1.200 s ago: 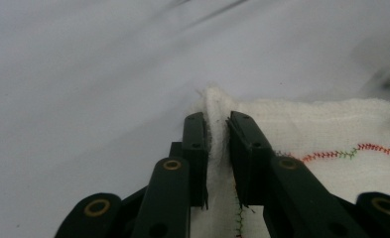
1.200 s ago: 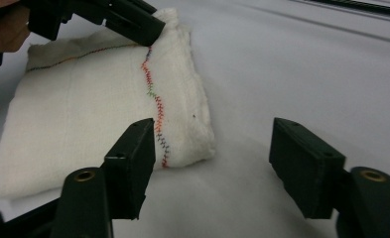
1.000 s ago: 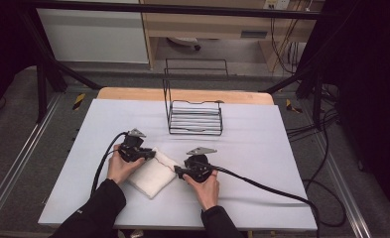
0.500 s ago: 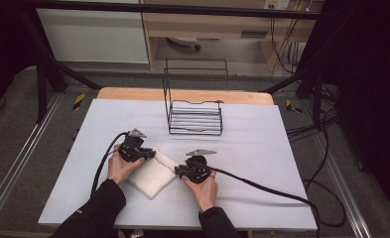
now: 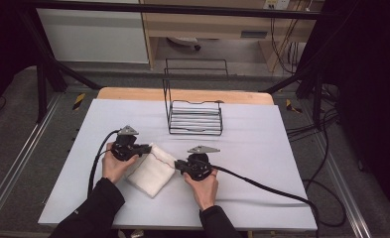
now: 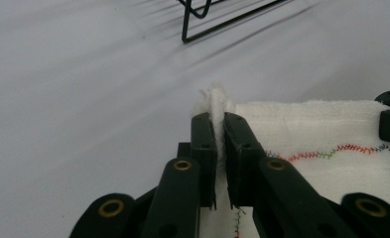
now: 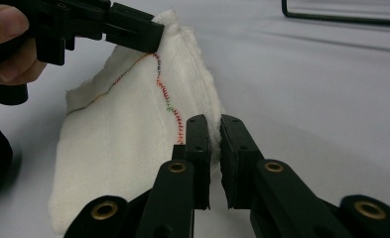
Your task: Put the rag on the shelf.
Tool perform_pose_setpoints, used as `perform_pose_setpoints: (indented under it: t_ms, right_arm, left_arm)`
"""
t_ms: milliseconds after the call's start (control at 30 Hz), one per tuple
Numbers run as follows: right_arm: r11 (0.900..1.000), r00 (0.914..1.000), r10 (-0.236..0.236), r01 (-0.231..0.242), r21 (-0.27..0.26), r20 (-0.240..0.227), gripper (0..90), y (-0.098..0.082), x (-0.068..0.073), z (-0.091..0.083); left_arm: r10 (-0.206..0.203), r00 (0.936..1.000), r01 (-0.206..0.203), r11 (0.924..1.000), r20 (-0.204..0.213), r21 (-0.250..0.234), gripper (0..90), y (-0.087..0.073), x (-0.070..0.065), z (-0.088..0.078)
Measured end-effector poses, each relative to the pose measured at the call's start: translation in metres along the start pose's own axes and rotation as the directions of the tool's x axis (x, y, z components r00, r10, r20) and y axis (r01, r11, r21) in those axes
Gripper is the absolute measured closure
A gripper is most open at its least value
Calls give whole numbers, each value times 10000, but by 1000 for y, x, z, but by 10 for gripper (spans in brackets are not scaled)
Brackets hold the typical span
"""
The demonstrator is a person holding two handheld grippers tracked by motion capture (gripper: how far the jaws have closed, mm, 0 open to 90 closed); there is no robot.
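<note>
Pinching a corner of the white cloth [image 5: 152, 171], the left hand-held gripper [image 5: 146, 148] is sitting left of centre in the high view, its jaws having just been closing on the fabric. The right hand-held gripper [image 5: 179, 166], just right of the cloth, is likewise clamping the neighbouring corner, its jaws also having just been closing. Between them the cloth's upper edge is standing raised off the worktop [image 5: 262, 148], while the remainder is lying flat toward the lower middle of the frame. Bare worktop is stretching wide to the right and left. A black wire rack [image 5: 194, 115] is standing upper centre, well apart from the cloth. Cables [image 5: 262, 183] are trailing toward the lower right and lower left edges.
</note>
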State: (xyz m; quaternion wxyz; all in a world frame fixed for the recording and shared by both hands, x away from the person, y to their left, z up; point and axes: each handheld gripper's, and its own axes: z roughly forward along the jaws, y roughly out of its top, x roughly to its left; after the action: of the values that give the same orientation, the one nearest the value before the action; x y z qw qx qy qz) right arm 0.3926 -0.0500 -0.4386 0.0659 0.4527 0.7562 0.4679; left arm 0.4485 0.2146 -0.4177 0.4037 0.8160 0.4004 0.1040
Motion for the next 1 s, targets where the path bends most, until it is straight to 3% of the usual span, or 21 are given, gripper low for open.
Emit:
perform_pose_setpoints:
  t_ms: [267, 400, 733, 1000]
  right_arm:
    - [9947, 9957, -907, 897, -500, -176, 838, 13, 12, -11]
    - [9927, 9942, -1064, 1052, -595, -167, 839, 18, 15, -14]
    - [9798, 9851, -1719, 1710, -1034, 2, 845, 32, 23, -31]
    - [9662, 9747, -2232, 2233, -1288, 158, 848, 43, 26, -46]
  left_arm:
    - [13, 10000, -20, 9973, -92, -735, 837, 0, -1, -20]
    - [12, 9999, -28, 9932, -132, -1164, 837, 0, -4, -32]
    - [154, 9993, -224, 9781, -353, -2067, 838, 5, -16, -51]
    - [106, 9995, -181, 9646, -299, -2630, 838, 9, -25, -59]
